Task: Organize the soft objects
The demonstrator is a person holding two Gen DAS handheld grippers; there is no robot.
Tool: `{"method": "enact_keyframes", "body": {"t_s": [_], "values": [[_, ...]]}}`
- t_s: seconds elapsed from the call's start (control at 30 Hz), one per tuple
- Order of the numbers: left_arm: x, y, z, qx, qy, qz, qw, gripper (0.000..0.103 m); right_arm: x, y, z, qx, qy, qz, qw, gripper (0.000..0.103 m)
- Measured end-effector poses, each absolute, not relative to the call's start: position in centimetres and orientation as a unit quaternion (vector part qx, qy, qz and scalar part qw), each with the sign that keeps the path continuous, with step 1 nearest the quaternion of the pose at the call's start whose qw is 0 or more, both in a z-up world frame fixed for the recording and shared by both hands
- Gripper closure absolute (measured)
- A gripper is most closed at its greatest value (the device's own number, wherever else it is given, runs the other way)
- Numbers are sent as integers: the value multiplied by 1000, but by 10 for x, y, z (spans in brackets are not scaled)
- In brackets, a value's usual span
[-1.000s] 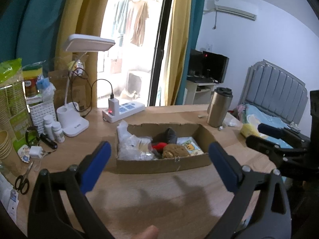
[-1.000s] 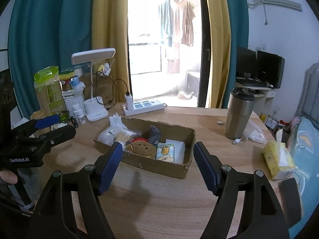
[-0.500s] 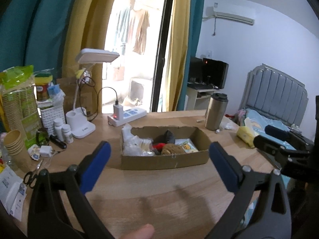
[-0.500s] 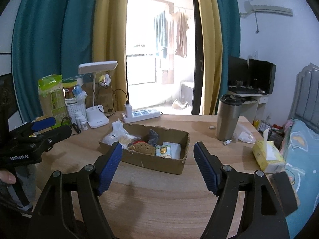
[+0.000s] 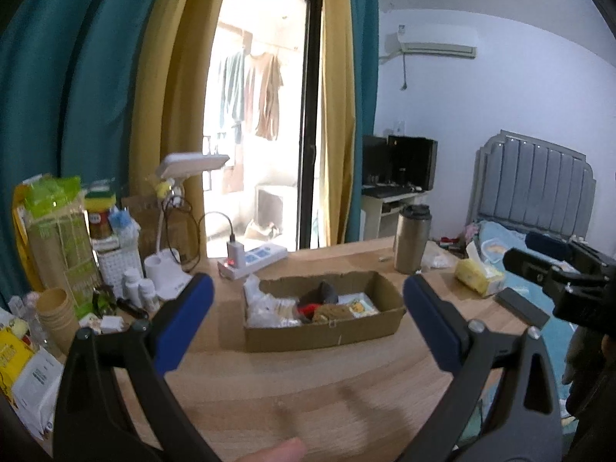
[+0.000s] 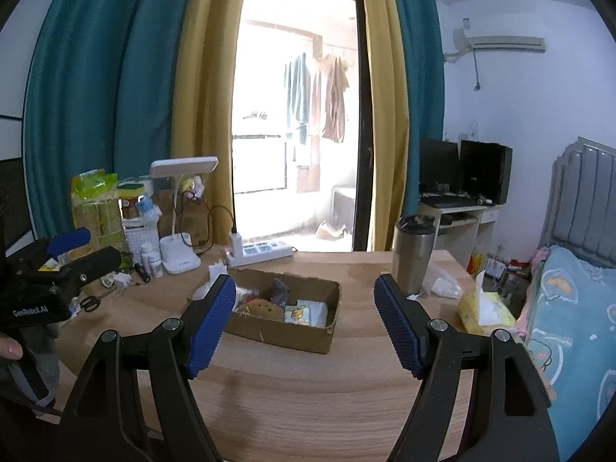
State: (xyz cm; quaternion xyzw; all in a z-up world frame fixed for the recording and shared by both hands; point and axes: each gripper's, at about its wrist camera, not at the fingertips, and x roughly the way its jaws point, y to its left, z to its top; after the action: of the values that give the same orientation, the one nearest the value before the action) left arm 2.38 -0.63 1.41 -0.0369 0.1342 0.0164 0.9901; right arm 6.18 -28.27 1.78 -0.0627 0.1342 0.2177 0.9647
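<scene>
We work at a light wooden table [image 6: 308, 404] that stands before a bright balcony doorway framed by yellow and teal curtains [image 6: 88, 115]. The left gripper [image 5: 308, 308] and the right gripper [image 6: 304, 308] both hang above the near part of the table with jaws spread wide and nothing between the blue pads. A shallow cardboard box [image 5: 323, 337] sits mid-table, well apart from both grippers; it holds the soft objects: a brown sponge [image 6: 260, 308], a dark grey item [image 5: 323, 292], a red item [image 5: 308, 310], a printed tissue packet [image 6: 304, 312] and clear plastic bags [image 5: 265, 308]. Behind the box lie a white power strip [image 6: 261, 250] and a white desk lamp [image 6: 179, 211]. A steel tumbler [image 6: 414, 254] stands right of the box, with a yellow tissue pack [image 6: 485, 312] nearer the table's right edge. A bed [image 6: 573, 308] adjoins the table's right side, and an air conditioner [image 6: 504, 42] is mounted high on the white wall.
</scene>
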Motion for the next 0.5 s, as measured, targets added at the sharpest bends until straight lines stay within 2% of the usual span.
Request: {"method": "enact_keyframes", "body": {"t_s": [0.5], "values": [[6, -9, 35, -37, 97, 19, 994, 3, 45, -290, 36, -61, 106, 206, 971, 25]]}}
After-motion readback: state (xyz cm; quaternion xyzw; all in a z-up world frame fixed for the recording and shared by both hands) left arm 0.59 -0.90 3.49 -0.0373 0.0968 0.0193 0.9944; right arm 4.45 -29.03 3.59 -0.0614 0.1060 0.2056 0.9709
